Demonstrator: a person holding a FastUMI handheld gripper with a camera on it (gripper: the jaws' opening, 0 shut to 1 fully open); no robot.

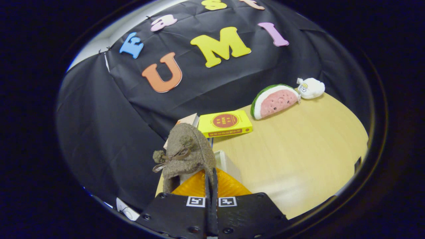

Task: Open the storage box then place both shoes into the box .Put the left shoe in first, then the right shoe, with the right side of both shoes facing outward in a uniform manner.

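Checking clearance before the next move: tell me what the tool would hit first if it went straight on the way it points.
The tool is shut on the brown fuzzy shoe. Straight ahead past the shoe, the yellow book on the wooden table looks likely first, though depth is unclear.

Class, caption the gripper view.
Tongs shut on brown fuzzy shoe, lifted above wooden table.

fuzzy woolly shoe (187,149), smooth wood-grain table (298,149), glossy yellow book (225,123).

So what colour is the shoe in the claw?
Brownish-grey fuzzy shoe, with pom-poms; claw pinches it, gripper view.
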